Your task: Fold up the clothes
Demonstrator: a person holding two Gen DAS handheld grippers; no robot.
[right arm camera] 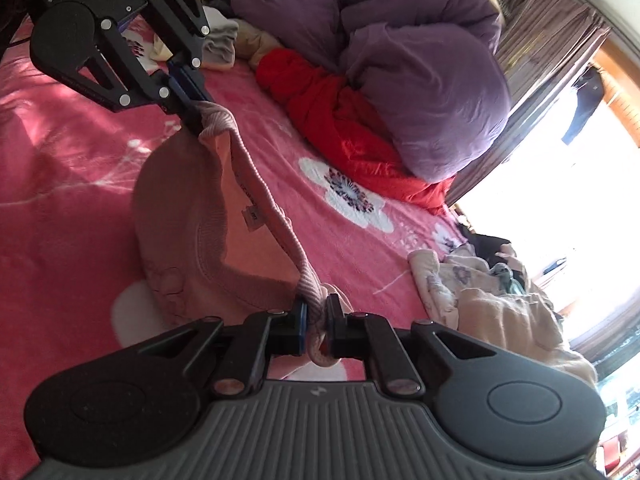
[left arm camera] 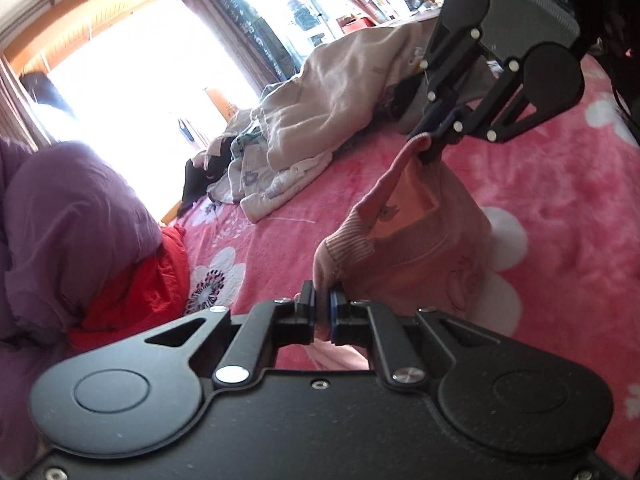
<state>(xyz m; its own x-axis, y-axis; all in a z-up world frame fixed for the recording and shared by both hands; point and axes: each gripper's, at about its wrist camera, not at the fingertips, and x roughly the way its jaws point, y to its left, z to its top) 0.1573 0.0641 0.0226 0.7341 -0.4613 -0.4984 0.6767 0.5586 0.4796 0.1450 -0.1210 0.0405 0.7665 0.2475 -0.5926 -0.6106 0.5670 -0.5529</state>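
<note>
Aloft, a pink sweater (left arm camera: pixel 424 248) is held over the bed (left arm camera: pixel 540 184).
Its ribbed edge is gripped by closed jaws of left gripper (left arm camera: pixel 320 314) and right gripper (right arm camera: pixel 316 320).

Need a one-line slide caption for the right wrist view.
Both grippers, right and left, pinch the pink top's ribbed hem.

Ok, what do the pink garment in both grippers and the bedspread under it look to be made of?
Pink garment: looks like soft cotton-type knit, matte, with a ribbed edge band where both grippers pinch it; the exact fibre is unclear. Bedspread: appears to be plush fleece, slightly shiny, with fuzzy pile and printed white flowers.
</note>
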